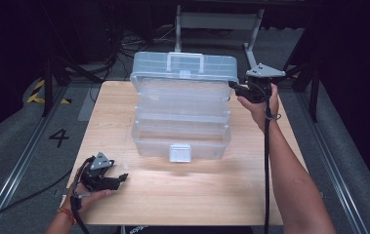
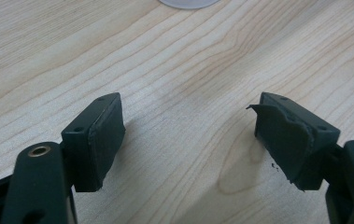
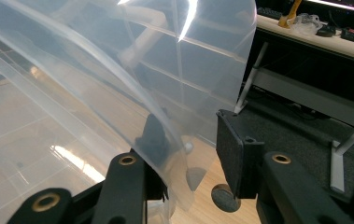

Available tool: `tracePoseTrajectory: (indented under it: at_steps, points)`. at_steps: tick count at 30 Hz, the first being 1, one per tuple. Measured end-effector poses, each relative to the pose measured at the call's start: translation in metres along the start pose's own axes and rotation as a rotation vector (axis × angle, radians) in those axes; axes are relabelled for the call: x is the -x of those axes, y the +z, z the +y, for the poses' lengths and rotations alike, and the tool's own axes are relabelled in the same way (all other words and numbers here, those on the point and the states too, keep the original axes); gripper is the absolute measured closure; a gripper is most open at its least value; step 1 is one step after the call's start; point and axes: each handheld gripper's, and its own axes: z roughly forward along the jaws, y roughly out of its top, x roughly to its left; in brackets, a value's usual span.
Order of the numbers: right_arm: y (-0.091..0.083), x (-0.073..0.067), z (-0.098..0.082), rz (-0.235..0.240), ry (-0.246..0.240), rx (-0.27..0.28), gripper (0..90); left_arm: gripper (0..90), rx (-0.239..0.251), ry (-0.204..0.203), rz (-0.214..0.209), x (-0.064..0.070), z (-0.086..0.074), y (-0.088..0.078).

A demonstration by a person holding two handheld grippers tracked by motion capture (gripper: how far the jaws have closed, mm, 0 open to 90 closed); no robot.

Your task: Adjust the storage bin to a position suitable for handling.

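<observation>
We see clear tiered box (image 1: 182,109) mid-table (image 1: 124,102), lid raised. Right gripper (image 1: 237,87) at lid's right edge; in its own view jaws gape, left one behind clear wall, edge between them, nothing pinched. Left gripper (image 1: 119,178) rests well short of box, jaws wide, bare wood between.
</observation>
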Motion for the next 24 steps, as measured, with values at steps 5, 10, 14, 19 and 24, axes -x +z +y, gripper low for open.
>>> tracePoseTrajectory:
  at_steps: [5, 10, 14, 19, 24]
  points:
    - [0.0025, 0.0017, -0.0011, -0.002, 0.031, 0.024, 66.3, 24.6, 0.006, 0.001, -0.004, -0.0003, -0.0006, 0.0004]
    - [0.0038, 0.0029, -0.0026, 0.000, 0.045, 0.042, 66.9, 24.5, 0.008, 0.002, -0.004, -0.0004, -0.0007, 0.0005]
    - [0.0048, 0.0032, -0.0034, -0.006, 0.054, 0.055, 67.6, 24.4, 0.005, -0.001, -0.006, -0.0002, -0.0006, 0.0005]
    - [0.0048, 0.0035, -0.0055, -0.003, 0.056, 0.075, 67.9, 24.3, 0.006, 0.003, -0.004, -0.0004, -0.0004, 0.0006]
    - [0.0048, 0.0033, -0.0071, -0.007, 0.052, 0.102, 67.7, 24.2, 0.007, -0.012, -0.011, 0.0001, -0.0005, 0.0013]
